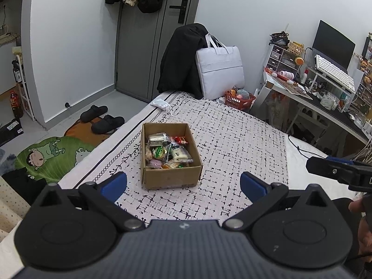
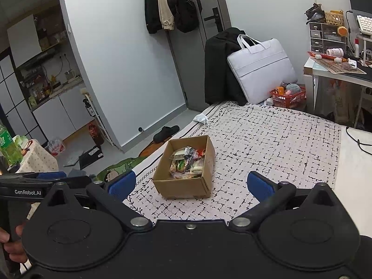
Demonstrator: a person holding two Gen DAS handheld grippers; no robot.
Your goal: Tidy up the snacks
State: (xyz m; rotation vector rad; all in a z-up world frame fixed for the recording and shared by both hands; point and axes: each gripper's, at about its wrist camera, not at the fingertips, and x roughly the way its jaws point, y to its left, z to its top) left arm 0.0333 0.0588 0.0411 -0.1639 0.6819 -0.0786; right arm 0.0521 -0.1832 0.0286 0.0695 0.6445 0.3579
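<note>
Left gripper (image 1: 183, 184), right gripper (image 2: 190, 185) — fingers wide, empty. Cardboard box (image 1: 171, 178) ahead between fingers, snack packets (image 1: 166, 152) heaped loose — risk: pinching several, slippery film slipping.

Soft, even indoor light filled both views without glare, the cardboard box (image 1: 171, 155) casting only a faint shadow on the bed (image 1: 232, 139), focus stayed sharp throughout, and fisheye distortion bowed the walls and door (strongest toward the dark corners).
</note>
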